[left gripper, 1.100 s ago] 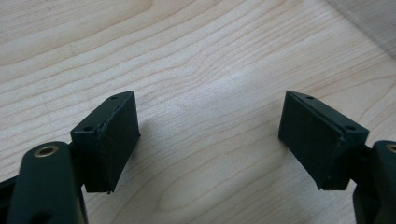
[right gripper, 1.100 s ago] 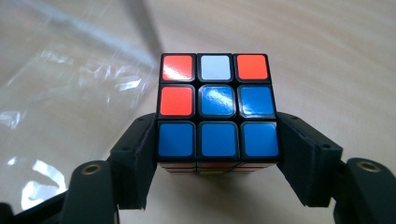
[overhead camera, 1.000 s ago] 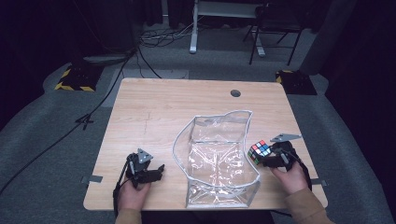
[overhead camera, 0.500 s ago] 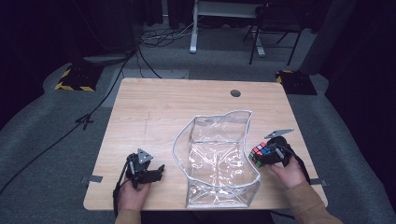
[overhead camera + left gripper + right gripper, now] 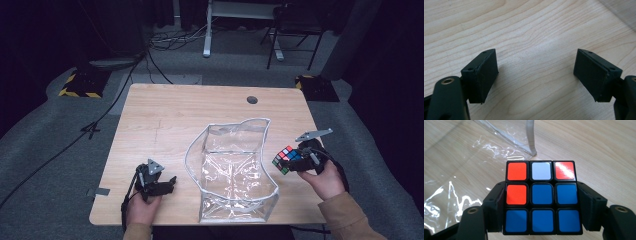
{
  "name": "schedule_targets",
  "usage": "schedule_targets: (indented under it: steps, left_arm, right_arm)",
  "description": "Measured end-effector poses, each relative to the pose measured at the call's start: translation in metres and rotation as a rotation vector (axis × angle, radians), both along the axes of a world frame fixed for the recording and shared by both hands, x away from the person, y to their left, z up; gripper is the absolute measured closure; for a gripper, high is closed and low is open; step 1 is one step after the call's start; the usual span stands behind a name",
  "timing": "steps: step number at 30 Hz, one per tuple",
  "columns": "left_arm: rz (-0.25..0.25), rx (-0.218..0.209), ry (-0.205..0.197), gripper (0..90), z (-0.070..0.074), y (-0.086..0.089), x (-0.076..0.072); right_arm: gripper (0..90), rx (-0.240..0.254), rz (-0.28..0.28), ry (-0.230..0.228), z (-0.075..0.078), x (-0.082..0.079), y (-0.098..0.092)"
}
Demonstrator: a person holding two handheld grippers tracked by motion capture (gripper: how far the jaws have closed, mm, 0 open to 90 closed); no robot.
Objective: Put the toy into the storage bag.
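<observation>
We see a wooden table (image 5: 165,117) with a small dark round hole (image 5: 252,100) near its far edge. On the grey floor behind it lie black cables (image 5: 165,42) and two yellow-and-black striped blocks (image 5: 79,86).

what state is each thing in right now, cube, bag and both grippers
puzzle cube: scrambled, clamped between the right gripper's jaws, off the table
right gripper: shut on the cube, beside the bag
clear bag: standing open on the table, nothing inside
left gripper: open, nothing between its jaws, low over bare wood
</observation>
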State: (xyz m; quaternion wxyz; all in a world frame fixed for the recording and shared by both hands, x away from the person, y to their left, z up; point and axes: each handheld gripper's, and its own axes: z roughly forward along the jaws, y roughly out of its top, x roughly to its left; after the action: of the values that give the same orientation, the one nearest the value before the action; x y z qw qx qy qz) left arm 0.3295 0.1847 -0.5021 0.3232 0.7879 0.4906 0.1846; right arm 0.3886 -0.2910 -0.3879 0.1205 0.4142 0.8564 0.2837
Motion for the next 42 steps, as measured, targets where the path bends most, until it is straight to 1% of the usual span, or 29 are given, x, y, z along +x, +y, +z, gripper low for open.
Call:
schedule_targets:
  steps: [9,12,15,18,19,21,23,27,29,31,35,36,38,39,40,42]
  left_arm:
    - [0.000,-0.001,0.001,19.8,0.000,0.000,0.000]
    - [-0.001,-0.001,0.001,19.8,0.000,0.000,0.000]
    - [0.000,-0.002,0.001,19.8,0.000,0.000,0.000]
    - [0.000,-0.004,0.003,19.8,0.000,0.000,-0.001]
    - [0.000,0.002,0.005,19.8,0.000,0.000,-0.001]
    - [-0.002,0.001,0.003,19.8,0.000,0.000,-0.001]
    - [-0.002,0.001,0.002,19.8,0.000,0.000,-0.001]
    - [-0.004,0.001,0.002,19.8,0.000,0.000,-0.001]
    - [-0.004,0.001,0.001,19.8,0.000,0.000,-0.001]
    - [-0.003,0.000,0.001,19.8,0.000,0.000,-0.001]
    - [0.001,-0.003,0.001,19.8,0.000,0.000,-0.002]
    - [0.002,-0.003,0.003,19.8,0.000,0.000,-0.002]
    - [0.002,-0.003,0.002,19.8,0.000,0.000,-0.002]
    - [0.002,-0.003,0.002,19.8,0.000,0.000,-0.002]
    - [0.002,-0.003,0.002,19.8,0.000,0.000,-0.002]
    - [0.002,-0.003,0.002,19.8,0.000,0.000,-0.002]
  right_arm:
    - [33.8,0.014,0.031,-0.004,0.029,-0.002,-0.003]
    - [33.8,0.020,0.046,0.006,0.038,-0.003,-0.003]
    - [33.8,0.016,0.063,0.003,0.047,-0.002,-0.004]
    - [33.8,0.021,0.072,0.006,0.055,-0.002,-0.005]
    - [33.8,0.019,0.075,0.005,0.058,-0.002,-0.005]
    - [33.8,0.017,0.086,0.004,0.063,-0.002,-0.005]
    - [33.8,0.010,0.110,-0.010,0.068,-0.001,-0.005]
    - [33.8,-0.001,0.133,-0.023,0.079,-0.002,-0.003]
    - [33.8,-0.011,0.141,-0.028,0.084,-0.002,-0.001]
    - [33.8,-0.011,0.145,-0.026,0.089,-0.003,0.000]
    - [33.8,-0.014,0.173,-0.034,0.099,-0.002,0.002]
    - [33.8,-0.009,0.172,-0.031,0.102,-0.002,0.003]
    - [33.8,-0.009,0.184,-0.042,0.108,-0.002,0.005]
    - [33.8,0.000,0.183,-0.035,0.111,-0.002,0.006]
    - [33.8,0.002,0.194,-0.044,0.116,-0.001,0.006]
    - [33.8,0.009,0.196,-0.045,0.121,-0.001,0.007]
